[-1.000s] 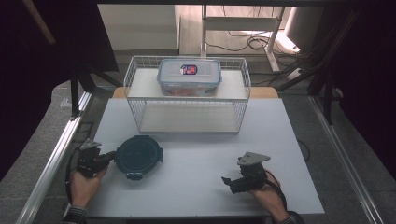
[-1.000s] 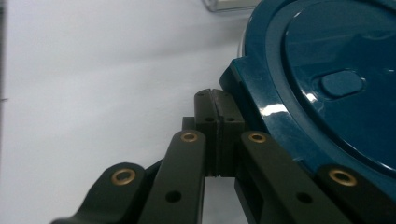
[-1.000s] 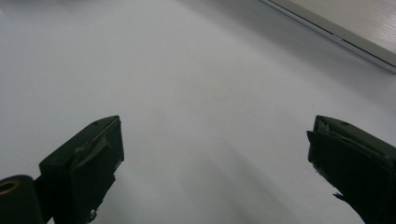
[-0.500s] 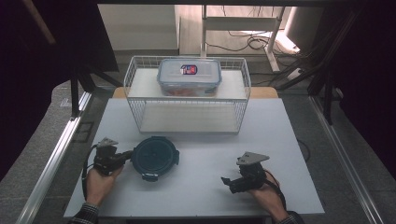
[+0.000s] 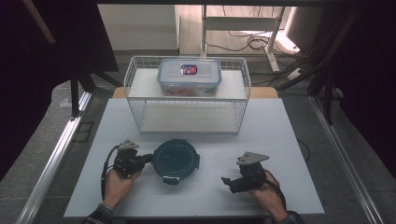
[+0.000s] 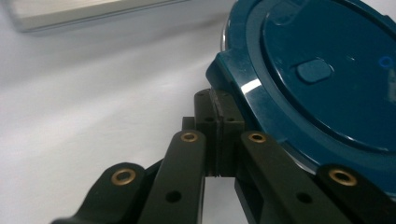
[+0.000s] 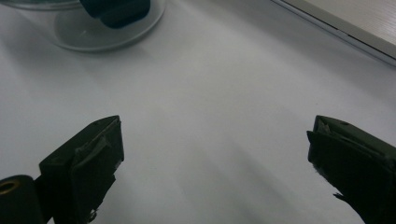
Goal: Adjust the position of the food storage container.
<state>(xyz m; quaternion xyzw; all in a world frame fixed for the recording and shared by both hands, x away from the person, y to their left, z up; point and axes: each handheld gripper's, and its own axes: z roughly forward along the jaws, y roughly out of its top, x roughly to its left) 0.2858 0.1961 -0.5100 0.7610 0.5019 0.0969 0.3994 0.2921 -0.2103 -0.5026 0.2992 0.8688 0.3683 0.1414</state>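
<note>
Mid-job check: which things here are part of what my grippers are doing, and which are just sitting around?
In play: round blue lid, pushed by the shut left gripper; open right gripper waiting close by.
Lying about: wire basket; lidded food box in it.

No lettering could be read anywhere; a red-and-blue label (image 5: 188,70) sat on the lid of the clear container (image 5: 189,77) atop the wire rack (image 5: 187,95), its print too small to read.
</note>
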